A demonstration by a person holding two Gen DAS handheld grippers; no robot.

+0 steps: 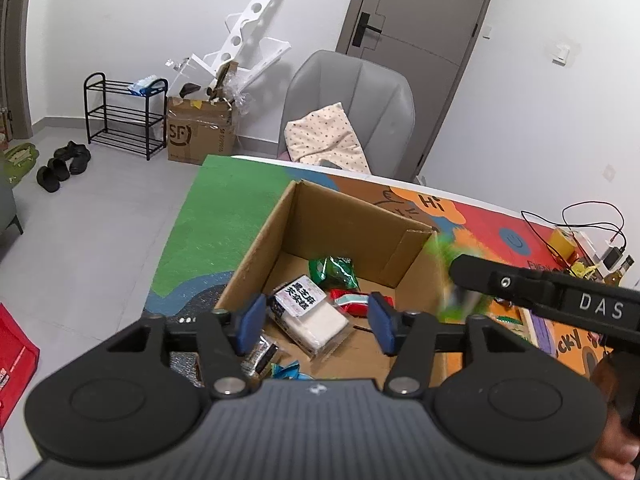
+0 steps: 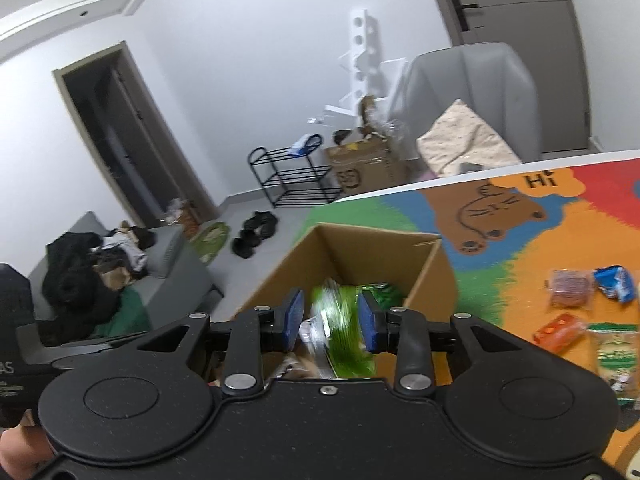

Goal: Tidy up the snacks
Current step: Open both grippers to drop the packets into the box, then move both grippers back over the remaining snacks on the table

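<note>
An open cardboard box stands on the colourful mat; it also shows in the right wrist view. Inside lie a white snack pack with black lettering, a green packet and a red packet. My left gripper is open and empty, above the box interior. My right gripper is over the box's near side with a blurred green snack bag between its blue pads; the bag looks loose in the gap. The right gripper shows in the left wrist view as a black arm.
On the mat right of the box lie several snacks: a brown packet, a blue one, an orange one and a green-white bag. Cables and small devices sit at the table's far right. A grey chair stands behind the table.
</note>
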